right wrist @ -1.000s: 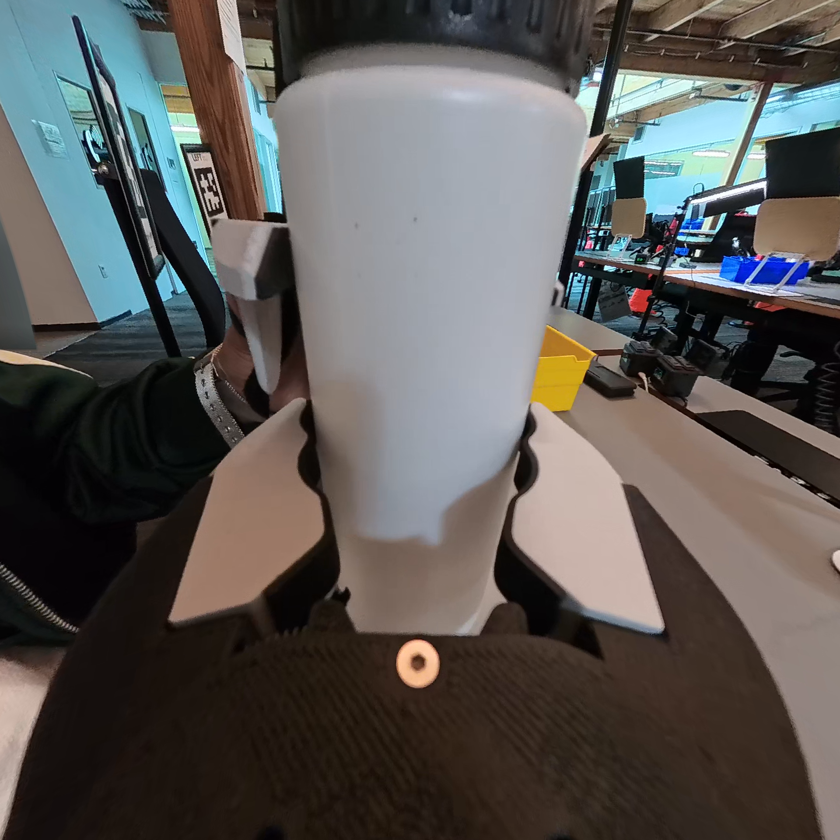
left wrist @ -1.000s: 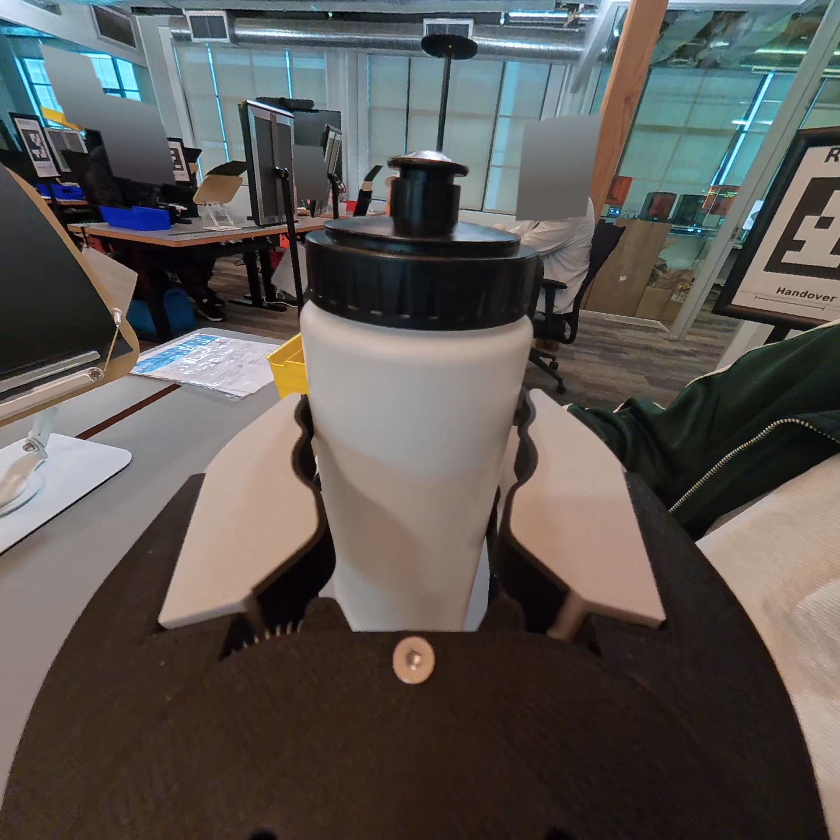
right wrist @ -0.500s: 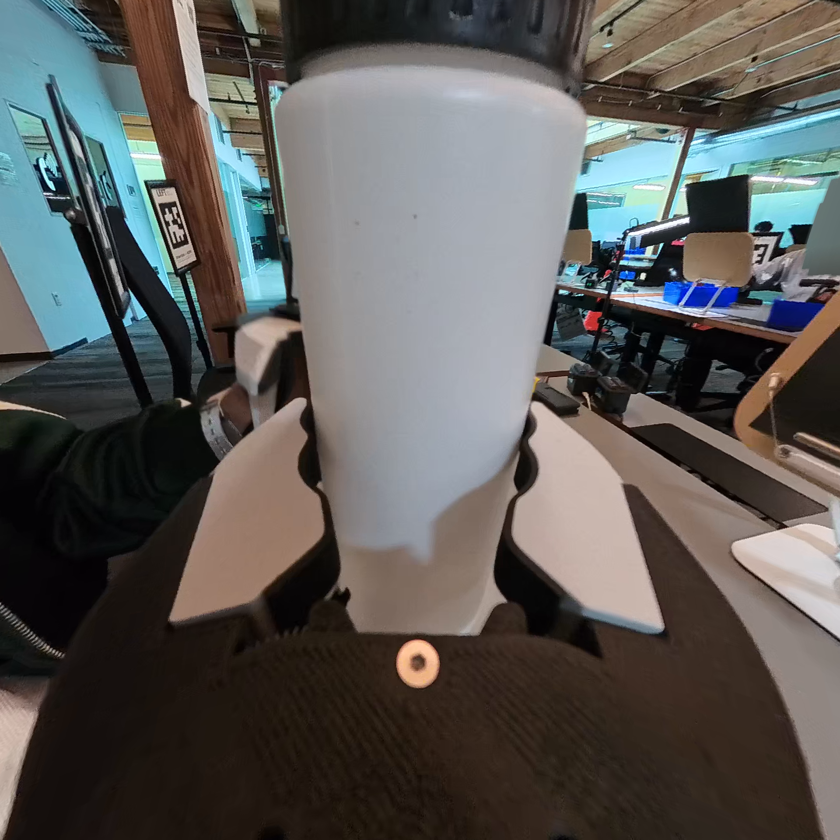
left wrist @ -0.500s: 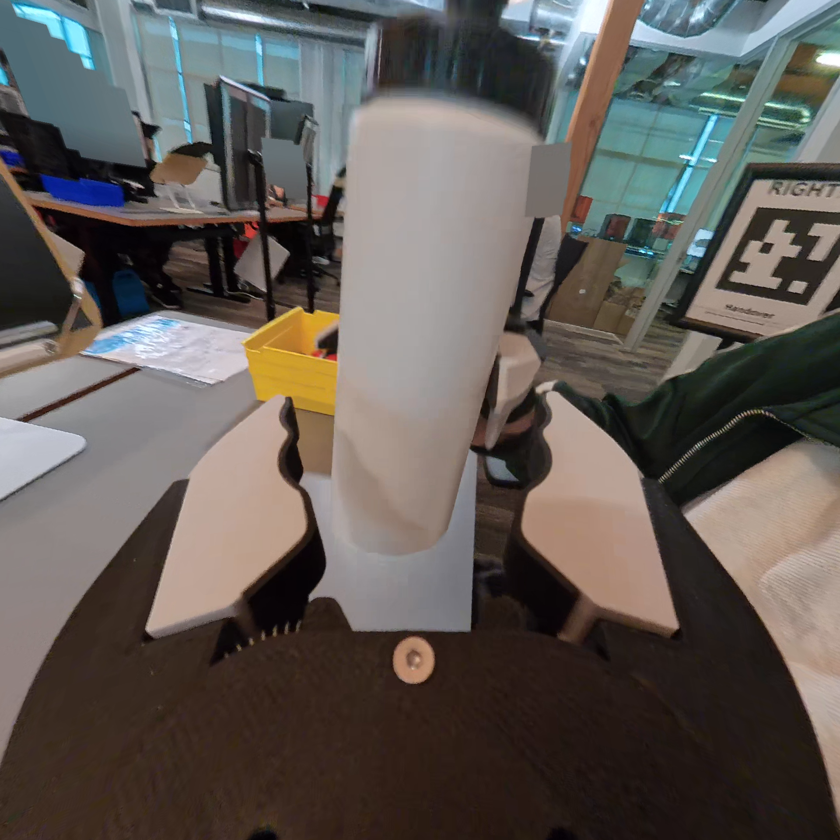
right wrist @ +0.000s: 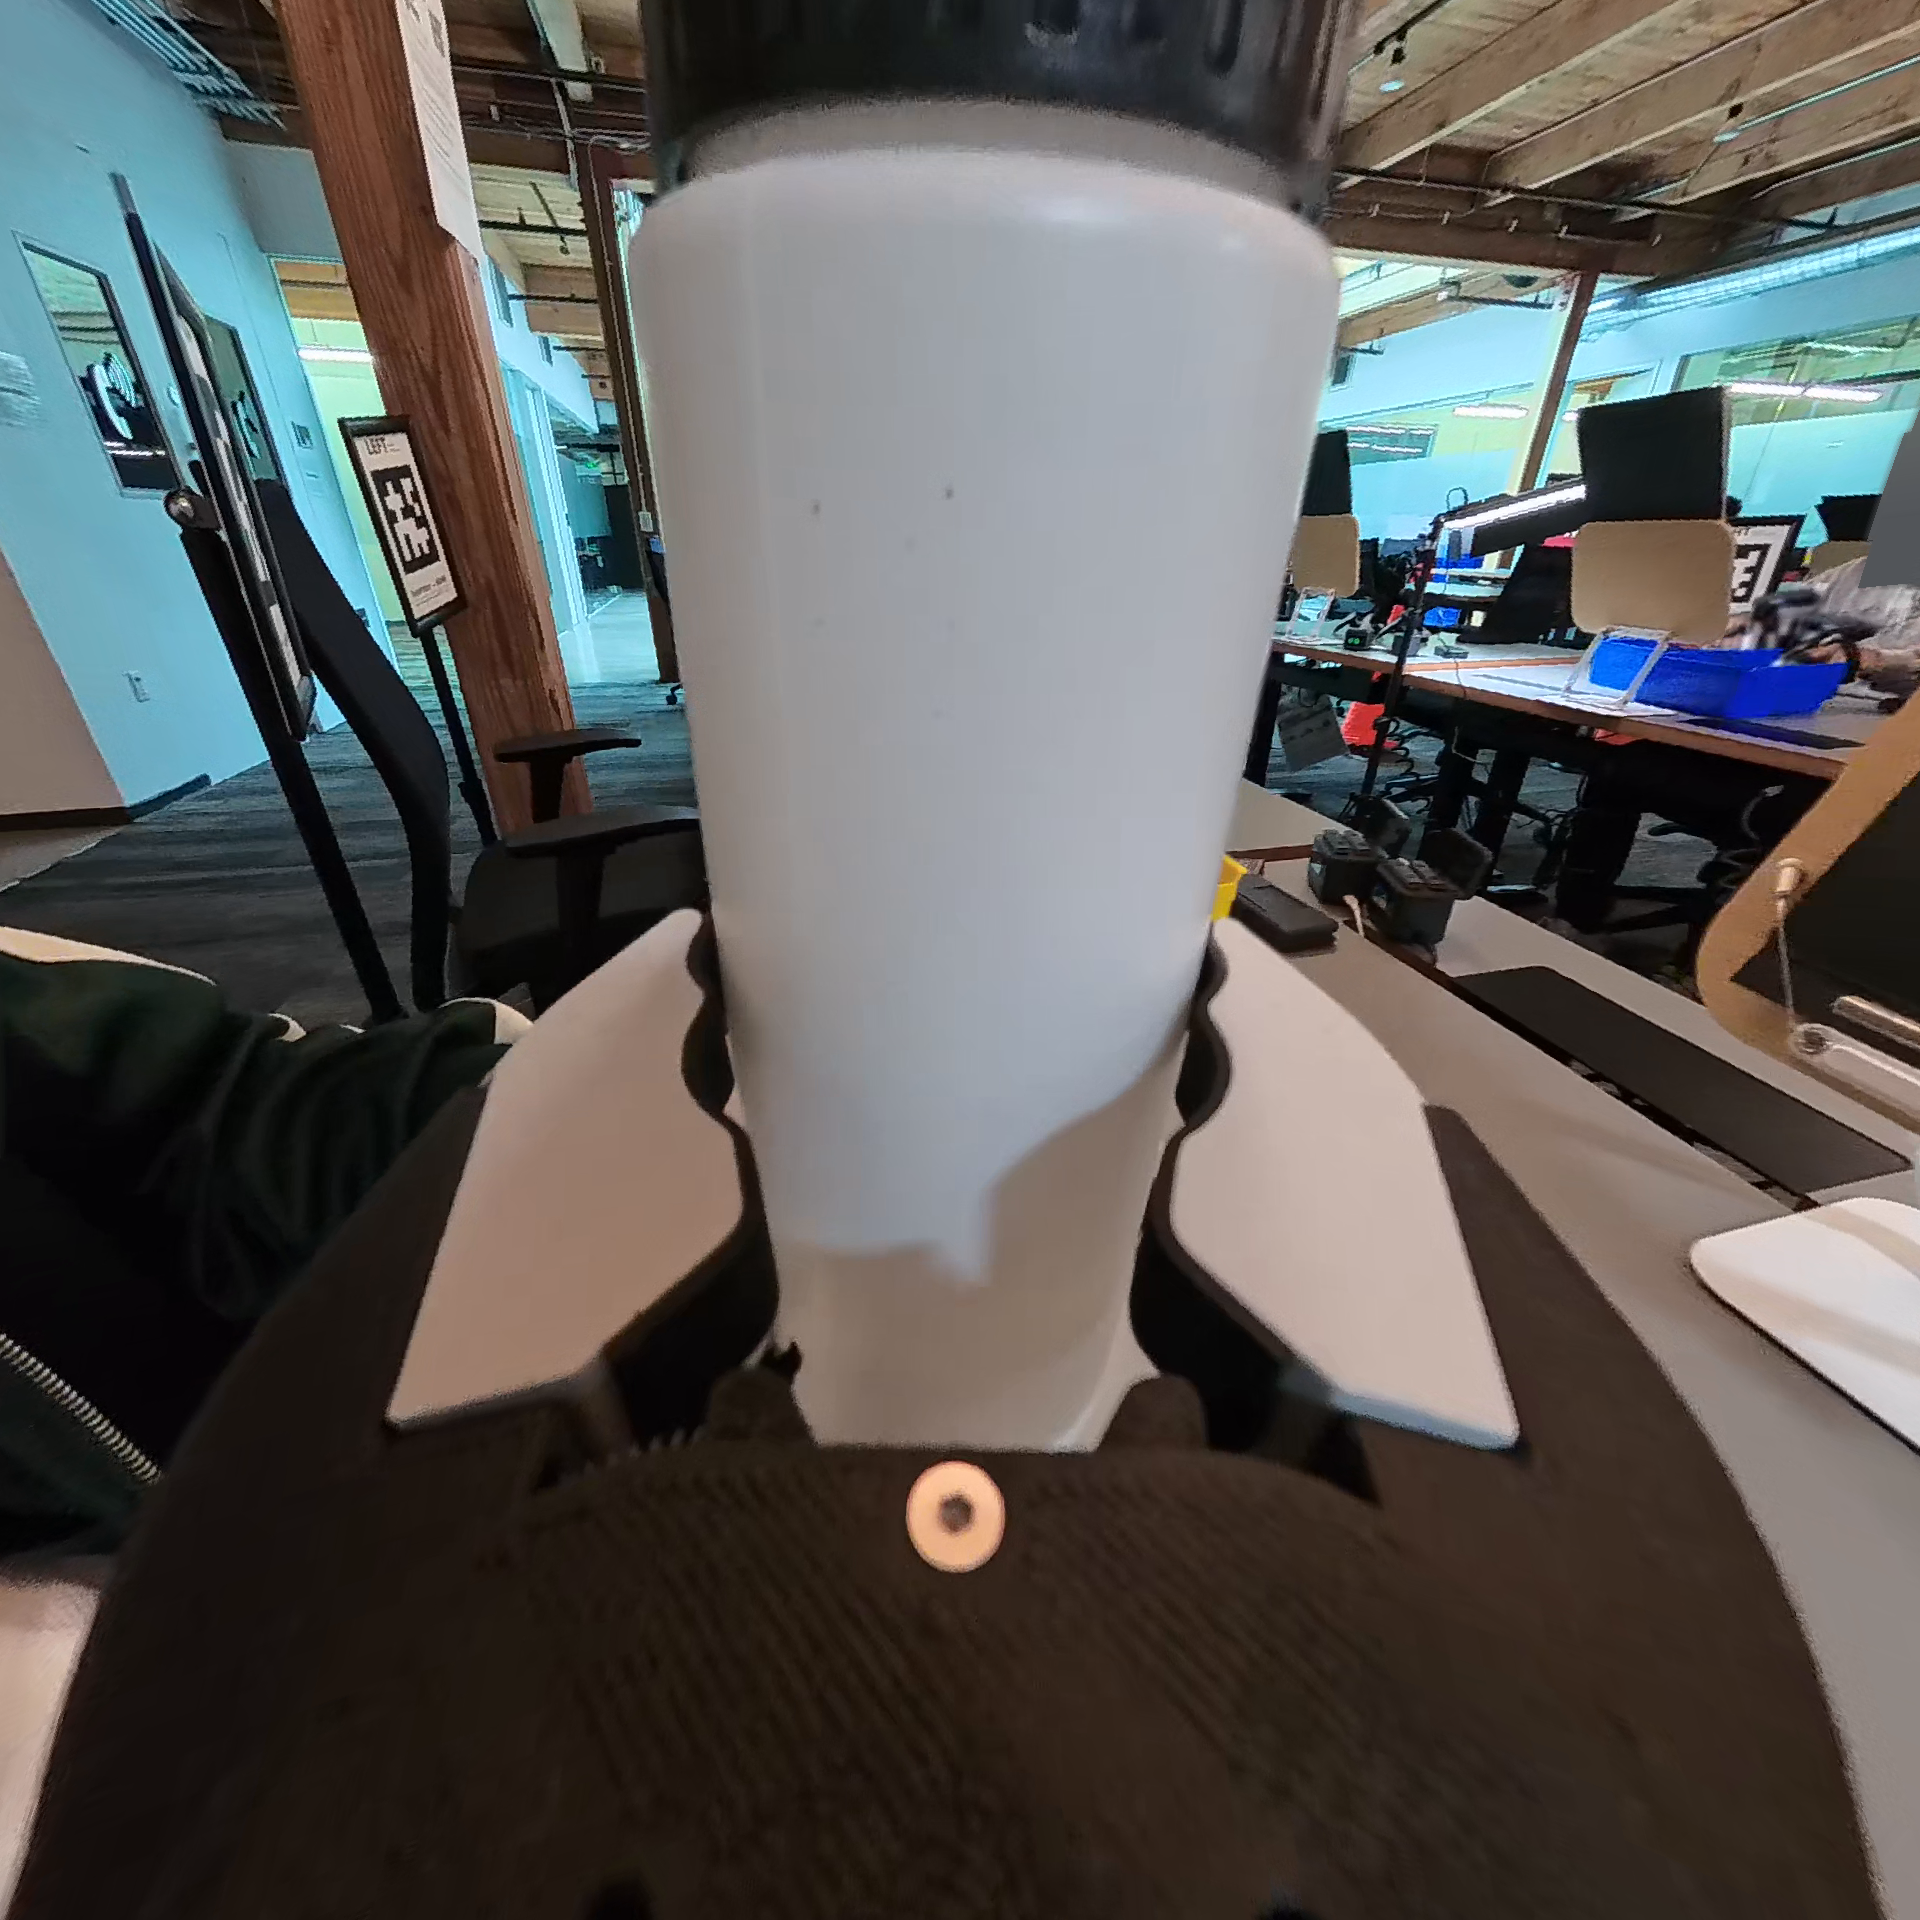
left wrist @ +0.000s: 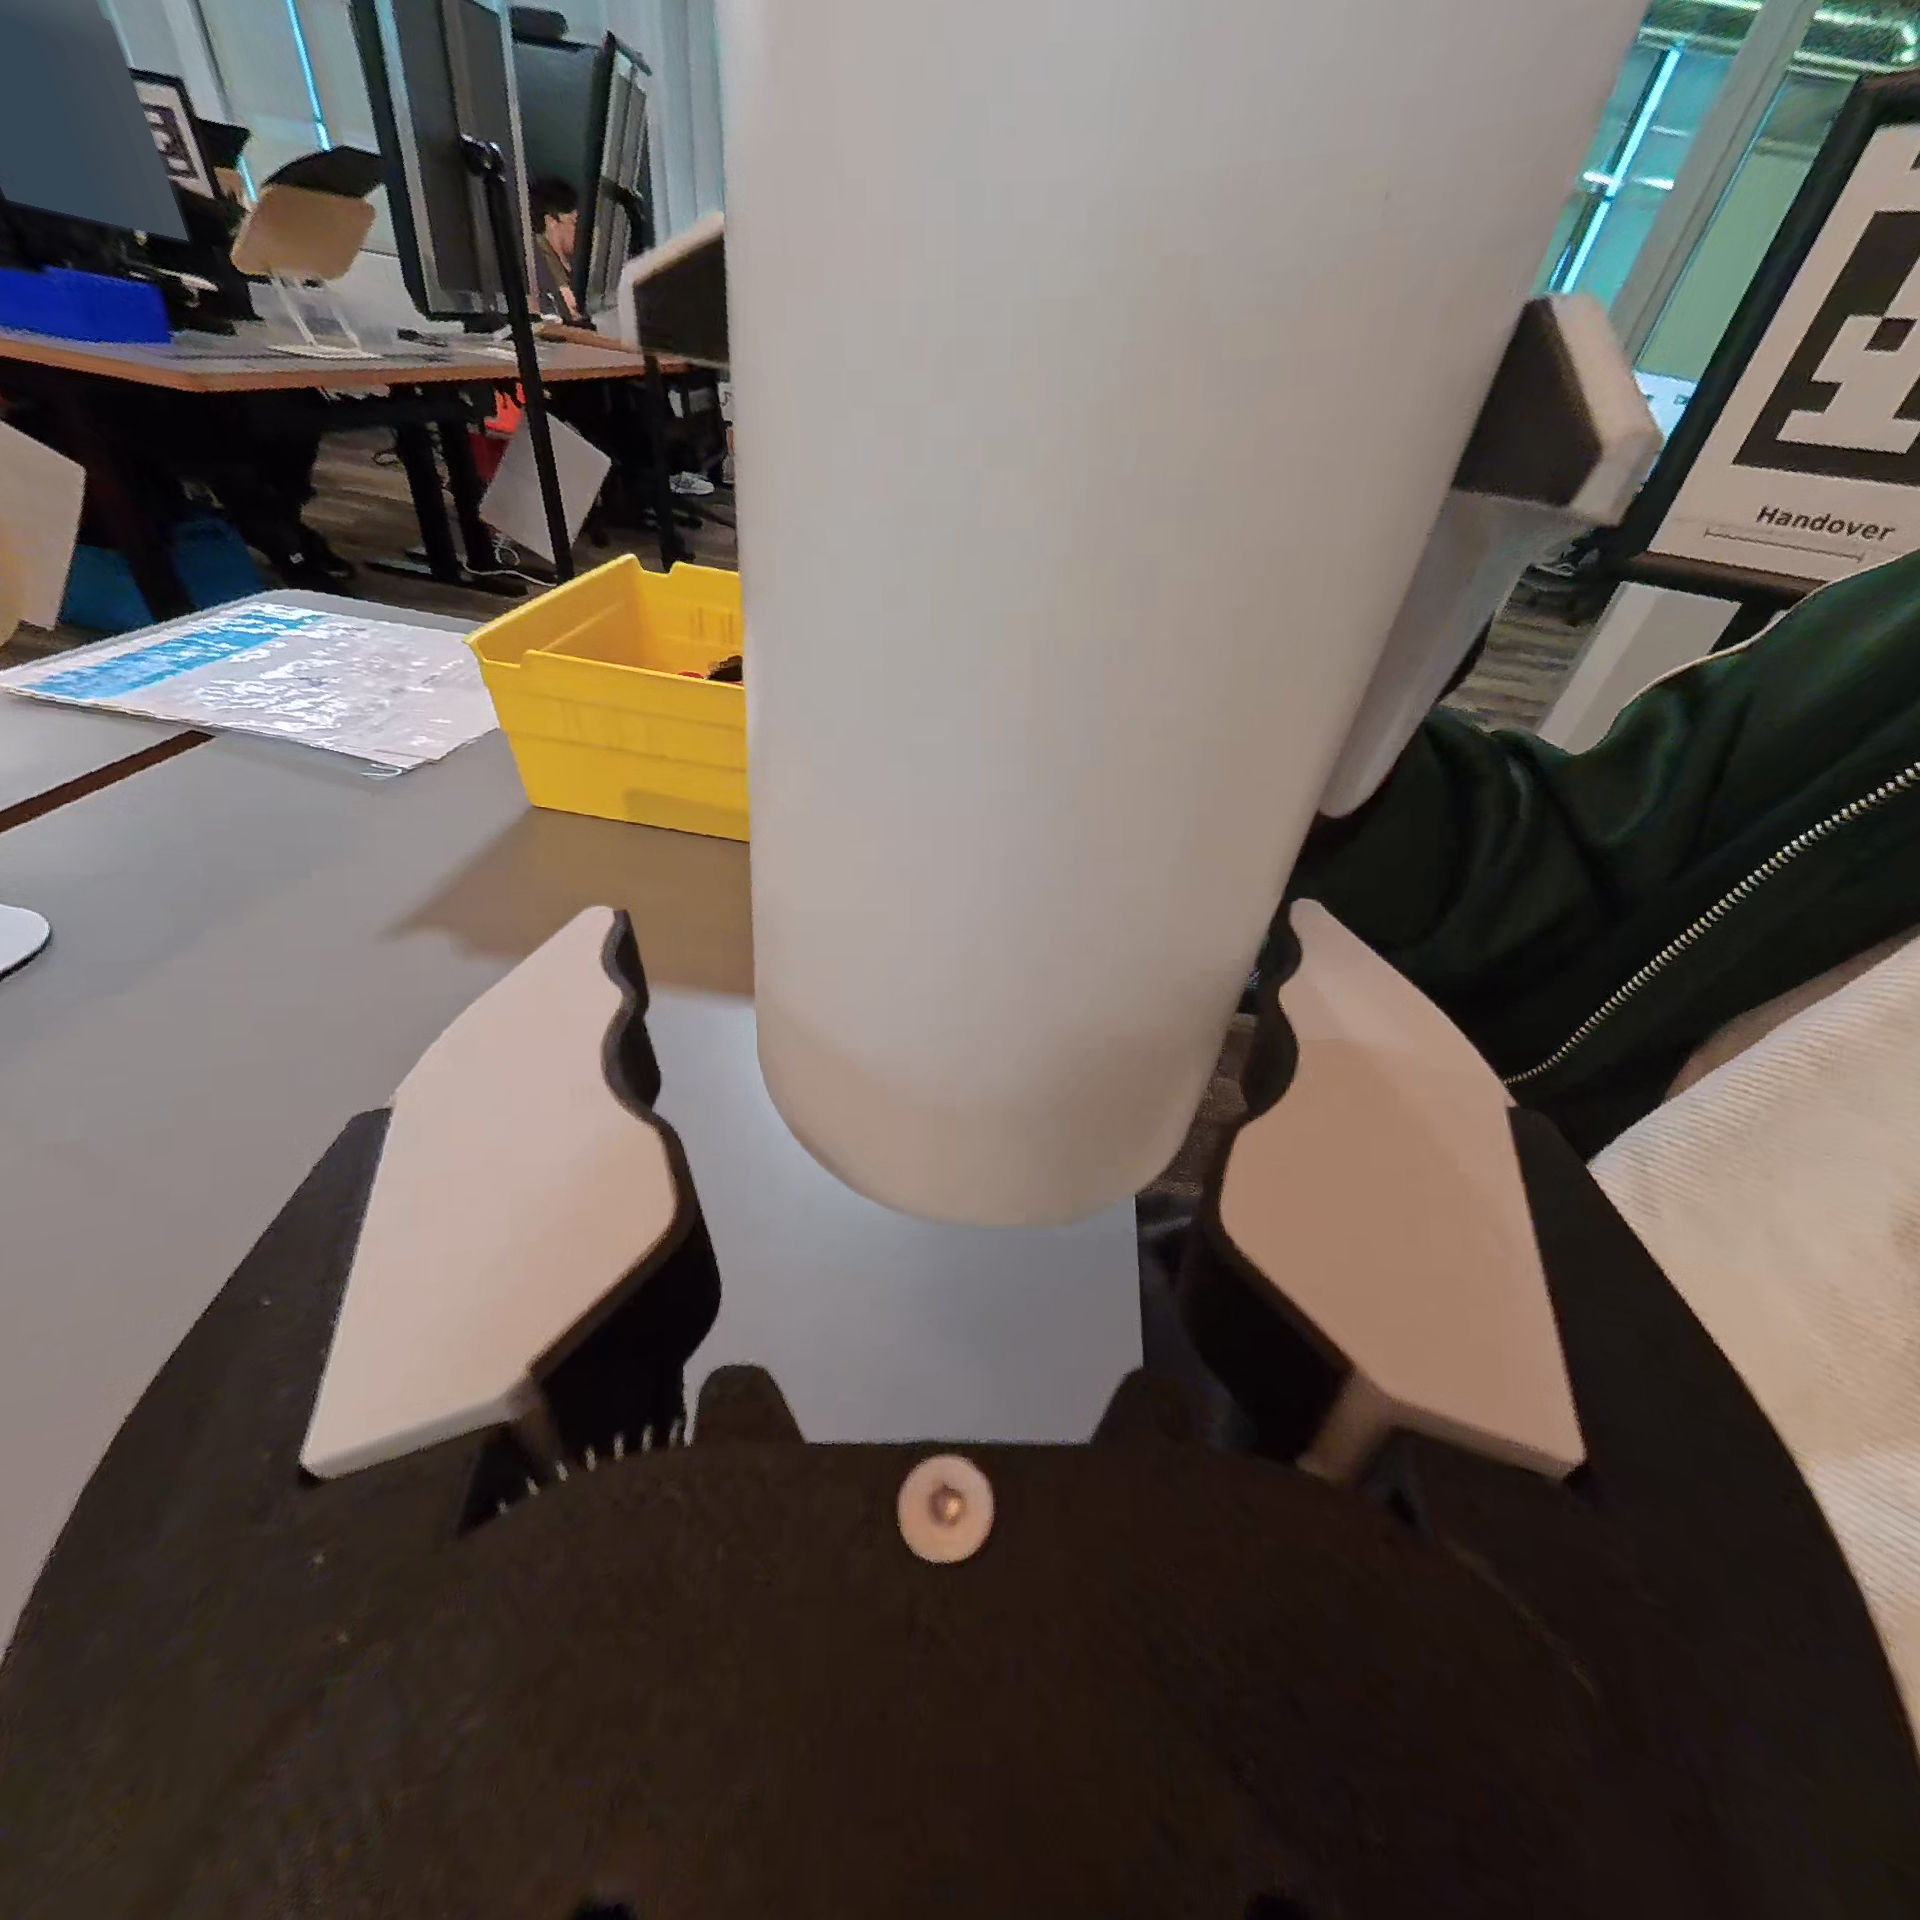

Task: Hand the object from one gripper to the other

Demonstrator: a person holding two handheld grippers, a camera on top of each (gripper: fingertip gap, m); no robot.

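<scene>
A white bottle point(left wrist: 1039, 520) with a black cap point(right wrist: 987, 73) is held upright in the air over the table's near edge. My right gripper point(right wrist: 956, 935) is shut on its lower body, both pads pressed against its sides. My left gripper point(left wrist: 951, 935) is open and empty, with its jaws spread wider than the bottle's rounded bottom end, which hangs just above and between the tips without touching. In the left wrist view the right gripper's fingers point(left wrist: 1548, 416) clamp the bottle from both sides higher up. The cap is out of the left wrist view.
A grey table point(left wrist: 260, 935) holds a yellow bin point(left wrist: 623, 717) and papers point(left wrist: 260, 675). A person's green sleeve point(left wrist: 1610, 852) is at the right, with a marker sign point(left wrist: 1849, 312) behind. An office chair point(right wrist: 561, 862), a wooden post point(right wrist: 416, 416) and a white stand base point(right wrist: 1829, 1299) show in the right wrist view. One gripper's finger ends stand about 8 centimeters off the other's.
My left gripper has opened and let go of the bottle, then drawn back below it. My right gripper has kept its hold and now carries the bottle alone.
</scene>
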